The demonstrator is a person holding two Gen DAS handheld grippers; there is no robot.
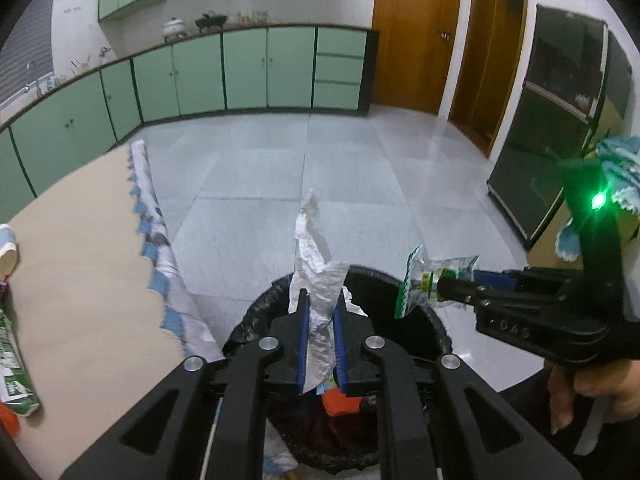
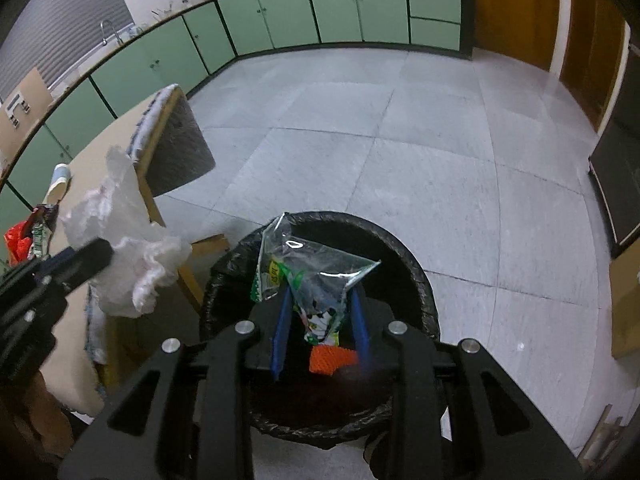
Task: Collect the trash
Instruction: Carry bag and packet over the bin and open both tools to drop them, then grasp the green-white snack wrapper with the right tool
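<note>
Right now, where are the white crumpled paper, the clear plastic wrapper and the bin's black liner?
white crumpled paper [image 1: 318,280], left wrist view, on its creased middle above the fingers.
clear plastic wrapper [image 2: 316,276], right wrist view, on its transparent middle.
black liner [image 2: 416,276], right wrist view, on the rim's right side.

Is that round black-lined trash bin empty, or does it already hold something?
Not empty: inside the black-lined trash bin lies an orange piece among dark rubbish.

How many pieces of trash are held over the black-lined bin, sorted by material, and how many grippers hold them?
Crumpled white paper pieces: 1, in the left gripper
Clear plastic wrappers with green print: 1, in the right gripper
Black two-finger grippers: 2
Total over the round black-lined trash bin: 2 trash pieces, 2 grippers
</note>
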